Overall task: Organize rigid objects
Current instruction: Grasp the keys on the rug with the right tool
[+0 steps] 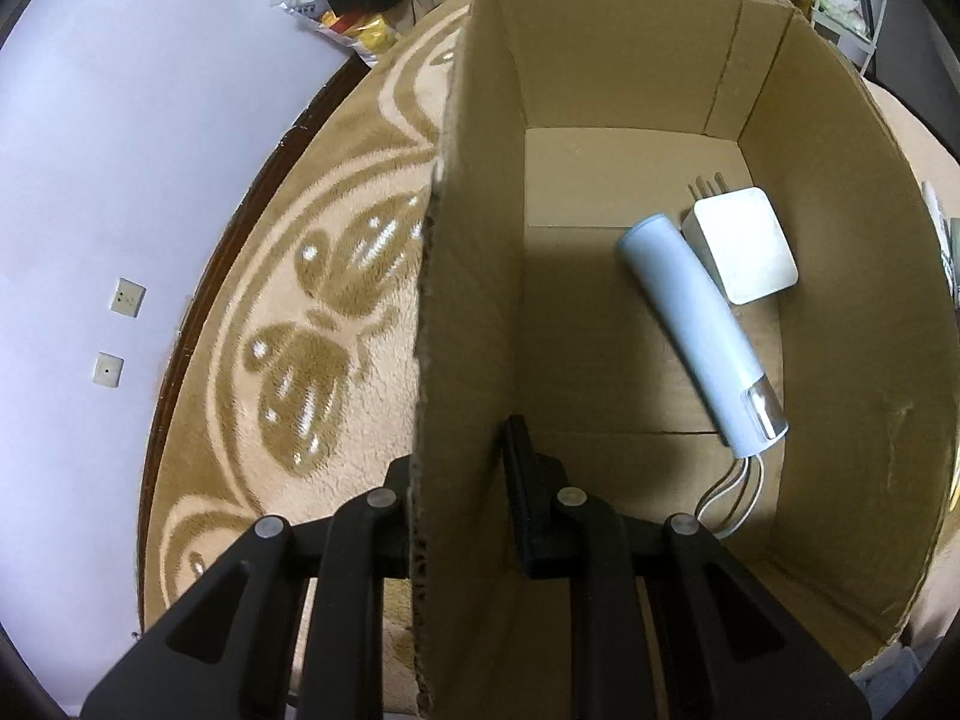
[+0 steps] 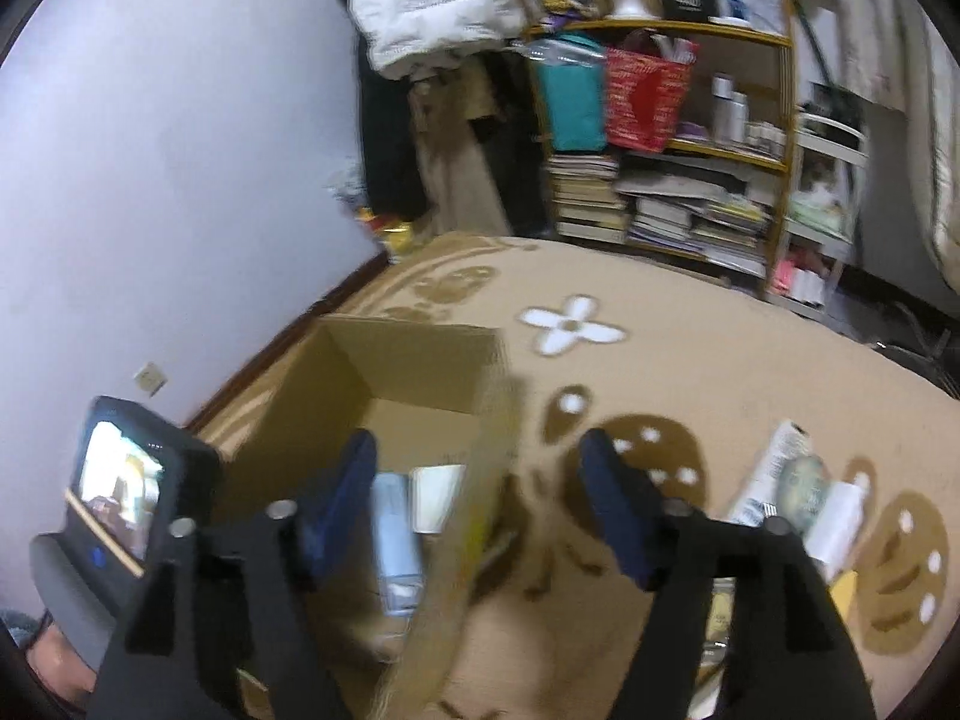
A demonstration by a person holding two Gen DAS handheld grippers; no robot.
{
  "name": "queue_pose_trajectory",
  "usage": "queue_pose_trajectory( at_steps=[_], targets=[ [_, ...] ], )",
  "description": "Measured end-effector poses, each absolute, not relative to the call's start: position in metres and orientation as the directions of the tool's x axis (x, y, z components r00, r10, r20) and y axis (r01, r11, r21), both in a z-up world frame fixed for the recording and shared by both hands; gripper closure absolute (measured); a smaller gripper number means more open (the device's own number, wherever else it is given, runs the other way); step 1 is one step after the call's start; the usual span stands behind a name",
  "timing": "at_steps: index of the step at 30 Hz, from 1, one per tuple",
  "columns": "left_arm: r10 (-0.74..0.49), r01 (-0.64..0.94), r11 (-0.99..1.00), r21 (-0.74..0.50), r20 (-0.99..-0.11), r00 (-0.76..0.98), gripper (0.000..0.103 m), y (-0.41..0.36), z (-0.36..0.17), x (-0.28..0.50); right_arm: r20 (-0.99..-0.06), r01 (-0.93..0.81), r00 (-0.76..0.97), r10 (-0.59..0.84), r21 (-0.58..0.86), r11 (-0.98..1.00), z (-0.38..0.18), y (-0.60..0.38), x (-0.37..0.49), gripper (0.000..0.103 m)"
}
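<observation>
Beige carpet (image 1: 312, 312) with brown flower patterns carries the cardboard box (image 1: 630, 78), which fills the centre of the left view. Its wall sits clenched in the left gripper (image 1: 462, 480), probably to steady it. Inside, lower right, lie a pale blue tube (image 1: 690, 324) and a white charger (image 1: 744, 246). The right gripper (image 2: 480, 498) hangs spread wide and empty over the rim. Cluttered shelves (image 2: 690, 150) fill the upper right.

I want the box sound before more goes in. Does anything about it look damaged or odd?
Yes. The cardboard box's left wall has a ragged, torn top edge, and the left hand-held gripper straddles it, one finger either side. Inside, the blue cylinder lies diagonally against the white charger. No spills show.
</observation>
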State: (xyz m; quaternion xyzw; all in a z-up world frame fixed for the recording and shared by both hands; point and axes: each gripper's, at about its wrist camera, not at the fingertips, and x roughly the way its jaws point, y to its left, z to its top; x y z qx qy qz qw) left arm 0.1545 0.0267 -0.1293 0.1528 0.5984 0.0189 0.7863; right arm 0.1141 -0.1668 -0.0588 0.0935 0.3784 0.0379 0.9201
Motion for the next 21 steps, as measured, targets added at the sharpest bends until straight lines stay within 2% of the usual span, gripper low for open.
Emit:
queue_pose_trajectory(
  at_steps=[2, 10, 17, 19, 21],
  targets=[
    [0.209, 0.153, 0.954, 0.259, -0.936, 0.281, 0.085, 0.027, -0.128, 0.156, -0.705, 0.041, 0.7, 0.111, 0.195, 0.98, -0.066, -0.179, 0.114, 0.01],
    [0.228, 0.167, 0.944, 0.284, -0.93, 0.288, 0.084, 0.023, -0.128, 0.155, -0.825, 0.161, 0.563, 0.053, 0.172, 0.972, -0.116, -0.228, 0.114, 0.01],
    [0.237, 0.172, 0.94, 0.295, -0.926, 0.293, 0.084, 0.022, -0.128, 0.155, -0.864, 0.201, 0.498, 0.074, 0.198, 0.959, -0.136, -0.252, 0.113, 0.01],
    [0.237, 0.172, 0.94, 0.294, -0.927, 0.293, 0.084, 0.022, -0.128, 0.153, -0.882, 0.208, 0.467, 0.065, 0.181, 0.961, -0.144, -0.256, 0.114, 0.015],
    [0.237, 0.172, 0.94, 0.294, -0.927, 0.292, 0.084, 0.022, -0.128, 0.153, -0.901, 0.215, 0.43, 0.058, 0.165, 0.963, -0.151, -0.258, 0.116, 0.03]
  ],
)
